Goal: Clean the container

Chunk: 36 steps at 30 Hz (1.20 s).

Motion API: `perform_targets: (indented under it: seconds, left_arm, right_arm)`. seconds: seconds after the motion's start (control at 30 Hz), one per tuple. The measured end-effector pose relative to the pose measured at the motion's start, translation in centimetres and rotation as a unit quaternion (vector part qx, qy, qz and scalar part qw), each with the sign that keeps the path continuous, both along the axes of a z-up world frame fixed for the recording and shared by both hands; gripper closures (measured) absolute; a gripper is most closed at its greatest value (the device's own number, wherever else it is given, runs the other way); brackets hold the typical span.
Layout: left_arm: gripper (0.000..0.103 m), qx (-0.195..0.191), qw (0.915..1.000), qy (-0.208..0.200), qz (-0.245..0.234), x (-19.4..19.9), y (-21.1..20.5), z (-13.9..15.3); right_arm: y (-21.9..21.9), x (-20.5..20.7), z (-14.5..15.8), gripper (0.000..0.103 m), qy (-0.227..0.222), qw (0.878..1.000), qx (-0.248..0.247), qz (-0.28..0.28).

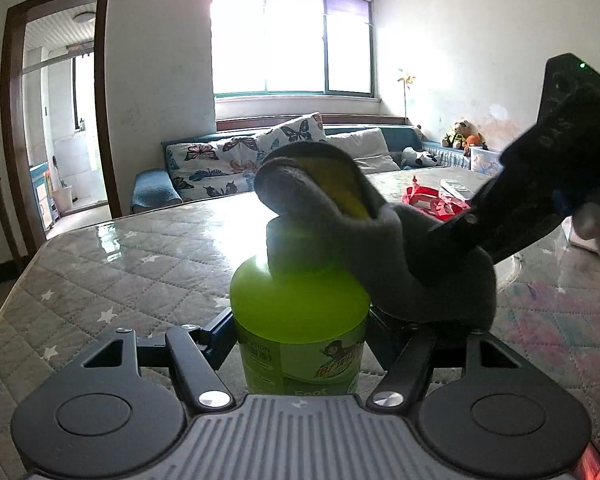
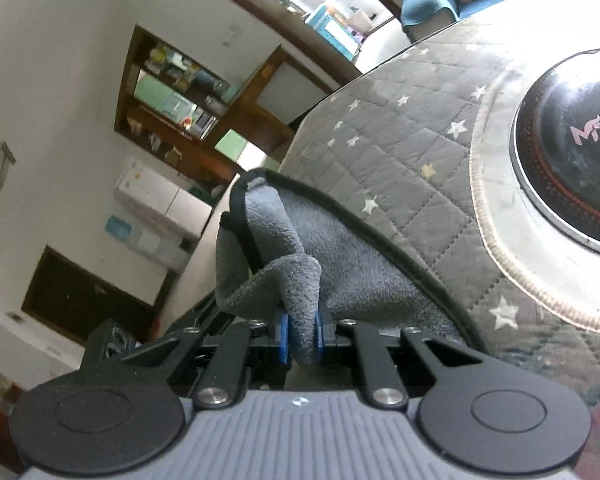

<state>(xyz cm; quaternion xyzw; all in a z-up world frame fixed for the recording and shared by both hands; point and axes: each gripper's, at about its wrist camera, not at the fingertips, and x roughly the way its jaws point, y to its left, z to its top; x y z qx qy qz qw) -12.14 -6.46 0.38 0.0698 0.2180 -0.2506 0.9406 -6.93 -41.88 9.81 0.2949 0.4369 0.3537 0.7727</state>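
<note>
Green container (image 1: 300, 320) between left jaws

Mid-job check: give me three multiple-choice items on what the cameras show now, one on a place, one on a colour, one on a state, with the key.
1. Where is the grey cloth?
A. Draped over the bottle's top
B. Flat on the sofa
C. Under the bottle

2. What colour is the bottle?
A. Red
B. Lime green
C. White

3. How does the right claw stand?
A. Wide open and empty
B. Shut on the bottle
C. Shut on the cloth

Key: 1 A, the left wrist view shows the cloth lying over the bottle's cap and shoulder; 2 B, its body is bright green between the left claw fingers; 3 C, the right wrist view shows a grey fold pinched between the blue pads.
</note>
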Motion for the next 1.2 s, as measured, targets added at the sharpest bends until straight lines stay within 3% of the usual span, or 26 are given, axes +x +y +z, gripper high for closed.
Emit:
perform_targets:
  seconds: [0.23, 0.43, 0.57, 0.67, 0.8, 1.2]
  left_arm:
    - [0.032, 0.008, 1.0000, -0.004, -0.003, 1.3, -0.3, 1.9]
    - [0.032, 0.008, 1.0000, -0.002, -0.003, 2.5, -0.1, 2.1]
    - [0.032, 0.009, 1.0000, -0.003, -0.003, 2.6, -0.2, 2.1]
    - [0.032, 0.009, 1.0000, -0.002, -0.003, 2.5, -0.2, 2.1]
    - [0.032, 0.010, 0.9999, -0.002, -0.004, 2.4, -0.1, 2.2]
    - [0.032, 0.010, 0.9999, -0.004, -0.006, 2.3, -0.3, 2.0]
  right_arm:
    - [-0.4, 3.3, -0.3, 0.092, 0.008, 0.999, 0.028, -0.031]
    - [2.8, 5.8, 0.5, 0.091, -0.001, 1.000, 0.009, -0.011]
    - [4.1, 6.4, 1.9, 0.091, -0.011, 0.999, 0.041, 0.007]
    - [5.9, 5.2, 3.8, 0.091, -0.048, 0.997, 0.037, 0.038]
    - [7.6, 3.3, 4.1, 0.091, -0.067, 0.996, -0.002, 0.066]
    - [4.3, -1.0, 3.2, 0.092, -0.058, 0.996, -0.029, 0.067]
